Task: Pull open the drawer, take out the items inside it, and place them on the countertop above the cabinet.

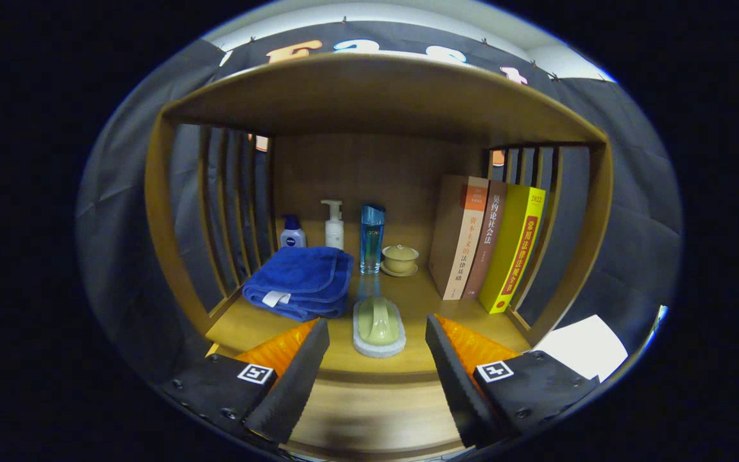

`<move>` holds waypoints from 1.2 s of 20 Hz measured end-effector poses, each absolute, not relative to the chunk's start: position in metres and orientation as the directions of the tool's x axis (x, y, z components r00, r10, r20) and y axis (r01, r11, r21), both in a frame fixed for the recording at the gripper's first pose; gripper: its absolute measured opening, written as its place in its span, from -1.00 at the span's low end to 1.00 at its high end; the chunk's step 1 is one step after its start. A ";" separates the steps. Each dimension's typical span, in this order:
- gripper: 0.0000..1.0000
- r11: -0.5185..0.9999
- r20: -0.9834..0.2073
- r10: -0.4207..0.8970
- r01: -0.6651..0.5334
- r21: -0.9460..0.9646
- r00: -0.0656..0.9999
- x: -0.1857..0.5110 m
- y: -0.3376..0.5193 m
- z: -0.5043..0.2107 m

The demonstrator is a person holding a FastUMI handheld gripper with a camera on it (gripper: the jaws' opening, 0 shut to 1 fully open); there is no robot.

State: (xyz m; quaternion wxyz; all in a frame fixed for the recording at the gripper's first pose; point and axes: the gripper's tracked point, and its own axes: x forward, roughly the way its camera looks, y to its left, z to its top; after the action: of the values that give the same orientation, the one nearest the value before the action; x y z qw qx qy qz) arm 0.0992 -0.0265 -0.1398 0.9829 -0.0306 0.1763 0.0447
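Hovering, tongs spread wide, gripping nothing; oblong green-handled scrub brush between fingertips on wooden desk; plush folded blue towel beyond-left, upright books right. Drawer unseen.

Green-handled scrub brush with pale base lies flat on the wooden countertop, lengthwise, just ahead of the fingers, beside folded blue towel.

The gripper camera looks level and close into the open wooden shelf cabinet, its spread fingers at the frame's bottom.
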 end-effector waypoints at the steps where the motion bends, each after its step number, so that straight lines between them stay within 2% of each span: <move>1: 0.98 0.994 -0.338 0.081 -0.099 -0.038 0.938 0.087 -0.023 -0.139; 12: 0.99 0.998 -0.325 0.054 -0.043 0.040 0.944 -0.045 -0.027 -0.191; 24: 0.99 0.999 -0.414 0.033 -0.024 0.026 0.910 -0.107 -0.046 -0.272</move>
State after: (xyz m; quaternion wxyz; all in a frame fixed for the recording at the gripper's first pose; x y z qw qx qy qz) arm -0.1069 -0.0458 -0.2724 0.9771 0.0102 0.2119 0.0147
